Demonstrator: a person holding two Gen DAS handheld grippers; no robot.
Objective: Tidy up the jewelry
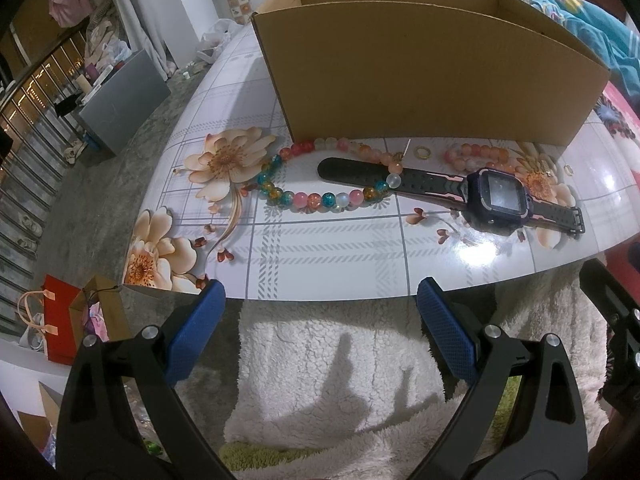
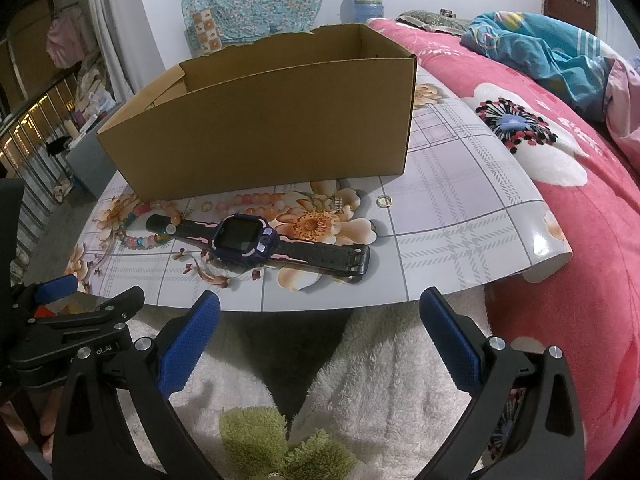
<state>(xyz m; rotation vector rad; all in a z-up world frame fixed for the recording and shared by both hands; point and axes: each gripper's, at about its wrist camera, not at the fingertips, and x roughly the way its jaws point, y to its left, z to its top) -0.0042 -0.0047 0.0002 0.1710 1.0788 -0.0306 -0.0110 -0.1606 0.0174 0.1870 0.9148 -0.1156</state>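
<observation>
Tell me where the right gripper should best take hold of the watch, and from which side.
Probably the strap right of the watch face: it lies flat, narrow and bare, while the other strap is crossed by the bead bracelet. The open right gripper could come from above, fingers across the strap's width.

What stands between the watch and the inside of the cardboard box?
The box's tall front wall rises directly behind the watch, and bead bracelets lie along its base. The box top is open, so the watch must go over.
</observation>
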